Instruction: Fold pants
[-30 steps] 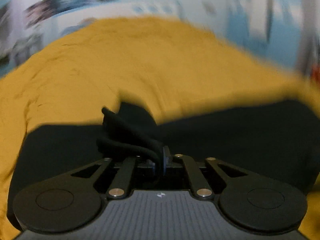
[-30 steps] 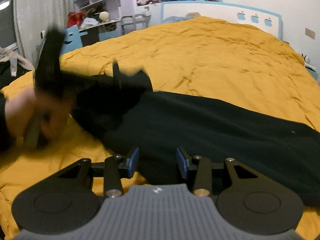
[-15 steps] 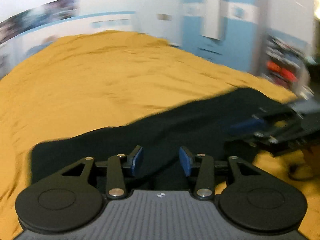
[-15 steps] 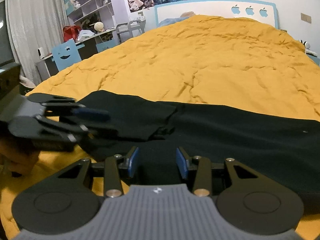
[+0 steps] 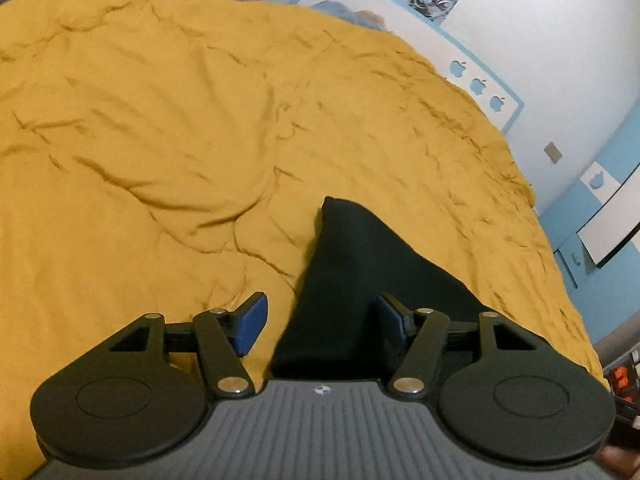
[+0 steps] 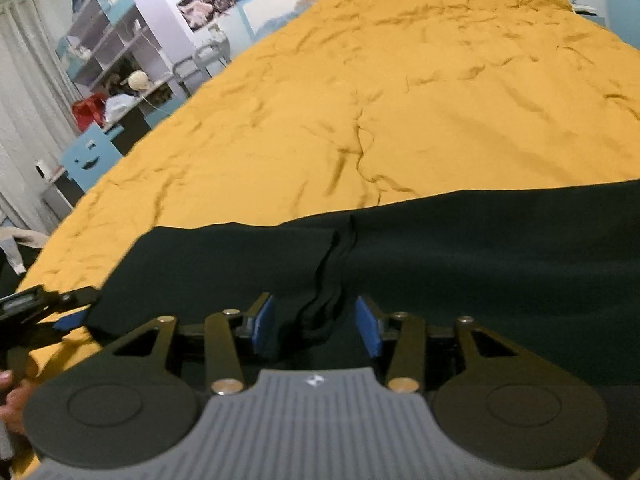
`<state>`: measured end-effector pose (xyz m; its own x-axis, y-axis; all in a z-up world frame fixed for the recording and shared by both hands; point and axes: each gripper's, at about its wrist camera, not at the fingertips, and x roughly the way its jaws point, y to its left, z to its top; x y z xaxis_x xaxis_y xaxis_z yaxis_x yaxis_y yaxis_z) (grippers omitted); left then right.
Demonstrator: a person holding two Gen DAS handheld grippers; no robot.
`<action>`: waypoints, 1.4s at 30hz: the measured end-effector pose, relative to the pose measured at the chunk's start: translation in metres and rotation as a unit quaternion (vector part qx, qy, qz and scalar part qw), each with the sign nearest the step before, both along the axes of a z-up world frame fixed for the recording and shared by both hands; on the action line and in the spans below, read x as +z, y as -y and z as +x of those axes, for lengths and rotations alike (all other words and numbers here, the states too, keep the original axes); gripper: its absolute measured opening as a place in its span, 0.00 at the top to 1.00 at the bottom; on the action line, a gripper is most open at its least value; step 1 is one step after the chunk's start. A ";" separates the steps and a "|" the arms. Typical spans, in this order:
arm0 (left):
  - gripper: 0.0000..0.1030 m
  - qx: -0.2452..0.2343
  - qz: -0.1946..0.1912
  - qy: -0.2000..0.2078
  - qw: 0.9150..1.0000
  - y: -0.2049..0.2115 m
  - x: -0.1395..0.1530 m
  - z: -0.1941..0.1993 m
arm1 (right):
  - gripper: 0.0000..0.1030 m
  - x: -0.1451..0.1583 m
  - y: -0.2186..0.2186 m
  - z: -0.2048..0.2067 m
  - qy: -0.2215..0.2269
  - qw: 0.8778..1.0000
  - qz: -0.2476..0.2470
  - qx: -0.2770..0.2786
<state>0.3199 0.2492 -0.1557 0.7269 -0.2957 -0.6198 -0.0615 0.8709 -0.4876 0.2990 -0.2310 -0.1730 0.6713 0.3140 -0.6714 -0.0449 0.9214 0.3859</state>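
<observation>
Left hand-held gripper now opening, empty, off the pants; right hand-held gripper opening, empty.

Black pants lie flat across yellow bedspread, stretched 9 to 3 o'clock in right wrist view. Rumpled seam ridge at centre. Left wrist view: end tapers to point toward 12 o'clock.
</observation>
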 end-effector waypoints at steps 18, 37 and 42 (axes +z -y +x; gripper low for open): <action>0.28 -0.035 0.015 -0.014 0.999 0.022 -0.010 0.013 | 0.98 0.012 0.021 -0.006 -0.005 1.000 0.015 -0.001; 0.35 -0.011 0.114 0.028 0.993 0.049 0.012 -0.004 | 0.73 0.030 -0.014 -0.056 0.066 0.989 -0.128 0.040; 0.31 -0.066 0.140 0.060 0.986 0.093 0.030 -0.020 | 0.55 0.046 0.066 -0.110 0.077 0.988 -0.116 -0.064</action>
<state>0.3000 0.1562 -0.1259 0.7667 -0.2233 -0.6019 0.1059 0.9687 -0.2245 0.1890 -0.2970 -0.1265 0.7955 0.0698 -0.6019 0.0361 0.9861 0.1620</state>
